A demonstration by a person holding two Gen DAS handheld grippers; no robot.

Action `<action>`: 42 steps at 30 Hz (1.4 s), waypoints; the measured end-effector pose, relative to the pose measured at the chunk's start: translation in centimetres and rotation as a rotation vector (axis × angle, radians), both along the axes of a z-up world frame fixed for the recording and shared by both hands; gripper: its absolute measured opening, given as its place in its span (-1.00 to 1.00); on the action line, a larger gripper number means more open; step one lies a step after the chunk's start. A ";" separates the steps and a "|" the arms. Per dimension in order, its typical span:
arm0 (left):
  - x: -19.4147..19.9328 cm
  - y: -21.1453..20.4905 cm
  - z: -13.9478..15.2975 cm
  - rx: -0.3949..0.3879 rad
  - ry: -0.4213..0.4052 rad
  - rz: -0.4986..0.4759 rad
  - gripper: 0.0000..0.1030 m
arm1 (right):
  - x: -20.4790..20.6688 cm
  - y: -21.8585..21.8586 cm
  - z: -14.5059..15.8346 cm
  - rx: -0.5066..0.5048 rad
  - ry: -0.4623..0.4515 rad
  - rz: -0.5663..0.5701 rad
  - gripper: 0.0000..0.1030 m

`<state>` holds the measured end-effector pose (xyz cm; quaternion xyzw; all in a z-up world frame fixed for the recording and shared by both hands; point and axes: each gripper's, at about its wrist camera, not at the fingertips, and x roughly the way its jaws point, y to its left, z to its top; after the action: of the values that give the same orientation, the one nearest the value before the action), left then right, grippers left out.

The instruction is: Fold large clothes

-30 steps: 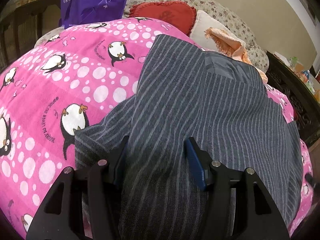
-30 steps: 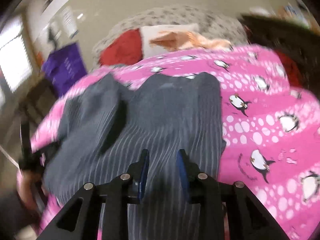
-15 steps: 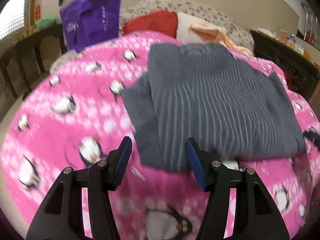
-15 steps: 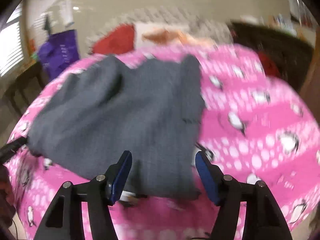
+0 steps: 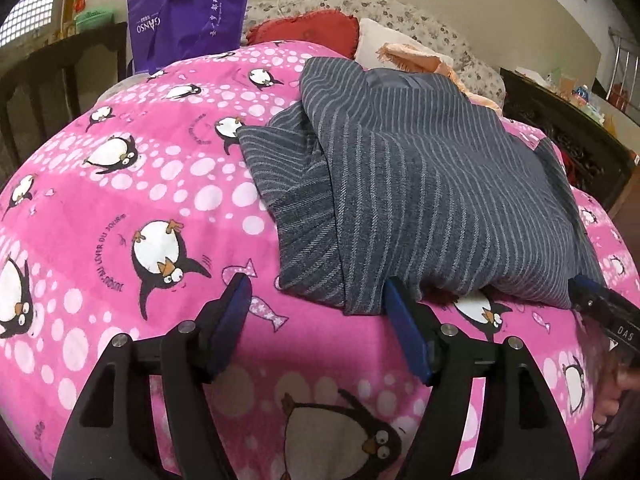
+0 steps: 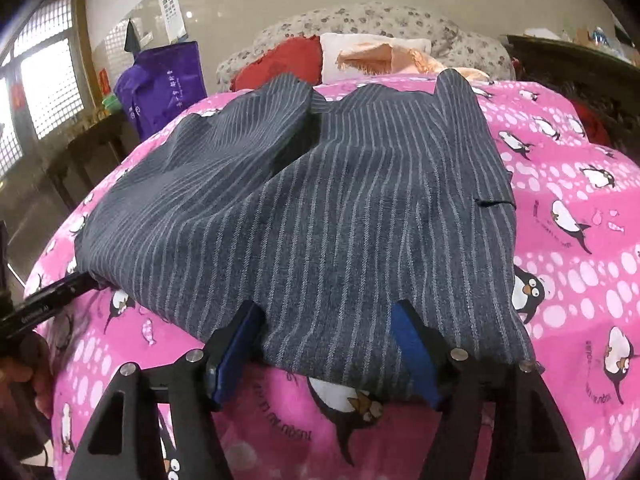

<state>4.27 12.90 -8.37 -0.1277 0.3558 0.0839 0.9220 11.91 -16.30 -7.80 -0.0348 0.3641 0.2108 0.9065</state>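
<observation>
Beige walls and a recessed ceiling light are seen behind a bed covered by a fleecy pink blanket (image 5: 120,208) printed with penguins and white dots. Much of the far end is hard to make out: a floral headboard cushion (image 6: 360,20), a red pillow (image 5: 308,30), a white pillow and a crumpled peach cloth (image 6: 384,56) are partly hidden by the garment, and the dark wooden furniture at both sides is cut off by the fisheye edge. A purple bag (image 5: 188,12) with pale lettering is stood by the bed's far left corner. The grey striped garment (image 6: 320,208) is laid folded in the middle of the blanket; it is woven, dark grey with thin pale stripes, and one sleeve (image 5: 288,200) is left projecting from under the folded body on its left side, its stripes running at a slant. What lies beneath the top layer cannot be seen. The left gripper (image 5: 316,312) is held spread at the garment's near left corner, nothing being pinched between its blue-padded fingers. The right gripper (image 6: 328,340) is likewise spread, its fingers set on either side of the garment's near hem; whether the cloth is touched cannot be told.
</observation>
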 end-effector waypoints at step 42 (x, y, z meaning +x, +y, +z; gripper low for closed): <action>-0.1 0.1 0.1 -0.006 -0.003 -0.002 0.37 | -0.9 0.4 -0.1 -0.016 -0.032 -0.021 0.33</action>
<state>4.18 12.96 -8.29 -0.1304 0.3550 0.0819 0.9221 11.04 -15.94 -7.92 -0.0415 0.3516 0.1977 0.9141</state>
